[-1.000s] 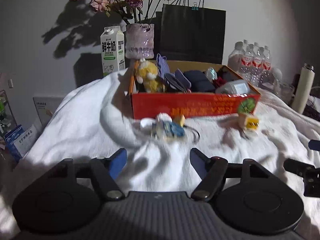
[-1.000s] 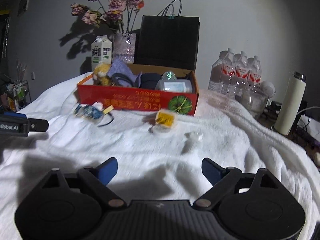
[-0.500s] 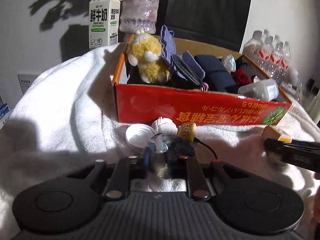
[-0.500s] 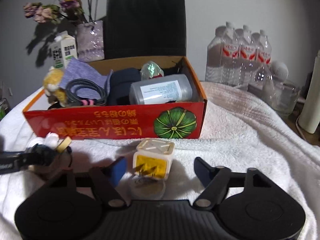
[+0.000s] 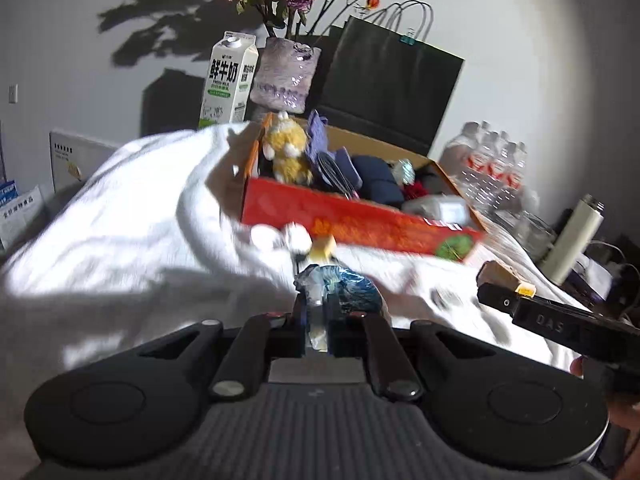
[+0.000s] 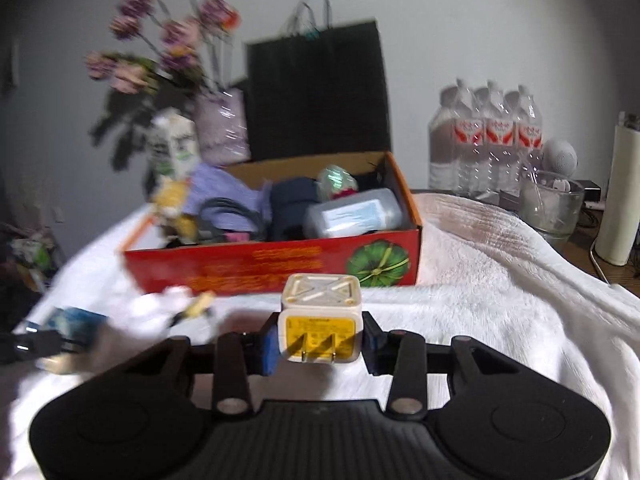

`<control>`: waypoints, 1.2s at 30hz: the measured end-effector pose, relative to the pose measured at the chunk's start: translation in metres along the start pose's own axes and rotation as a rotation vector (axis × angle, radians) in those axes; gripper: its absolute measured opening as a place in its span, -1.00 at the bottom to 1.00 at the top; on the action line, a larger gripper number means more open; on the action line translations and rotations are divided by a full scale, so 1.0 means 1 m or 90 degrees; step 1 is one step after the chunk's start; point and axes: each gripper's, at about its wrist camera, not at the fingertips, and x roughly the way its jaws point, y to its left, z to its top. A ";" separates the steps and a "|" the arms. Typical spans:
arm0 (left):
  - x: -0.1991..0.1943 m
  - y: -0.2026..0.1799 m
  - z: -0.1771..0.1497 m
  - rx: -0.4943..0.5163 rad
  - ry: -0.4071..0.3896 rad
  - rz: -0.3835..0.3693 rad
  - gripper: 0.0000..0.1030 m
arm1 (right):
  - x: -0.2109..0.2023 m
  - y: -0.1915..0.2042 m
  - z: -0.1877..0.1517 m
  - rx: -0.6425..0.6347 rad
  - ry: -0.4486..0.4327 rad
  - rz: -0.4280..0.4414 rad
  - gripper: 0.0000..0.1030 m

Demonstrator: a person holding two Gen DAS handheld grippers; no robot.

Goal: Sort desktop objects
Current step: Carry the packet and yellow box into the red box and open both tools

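Observation:
My left gripper (image 5: 317,312) is shut on a crinkly blue and clear packet (image 5: 340,286), lifted above the white blanket. My right gripper (image 6: 320,342) is shut on a white charger plug with a yellow face (image 6: 321,320), held above the blanket; it also shows in the left wrist view (image 5: 505,278). The red cardboard box (image 6: 280,266) stands just beyond both, full of a yellow plush toy (image 5: 286,152), cloths, a cable and a grey bottle (image 6: 354,212). A white cap, a small white item and a yellow plug on a black cord (image 5: 322,249) lie before the box.
Behind the box stand a milk carton (image 5: 228,80), a vase of dried flowers (image 5: 286,76) and a black paper bag (image 5: 388,88). At the right are water bottles (image 6: 486,140), a glass jar (image 6: 552,208) and a white thermos (image 6: 620,196). The blanket (image 6: 500,288) slopes down rightward.
Both grippers have lifted and pulled back from the box. The right gripper closed on the charger plug. The left gripper raised the packet off the blanket.

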 end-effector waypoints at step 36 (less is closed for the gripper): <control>0.137 0.006 0.161 0.133 0.041 0.064 -0.82 | 0.041 0.041 0.128 -0.148 0.061 0.079 -0.26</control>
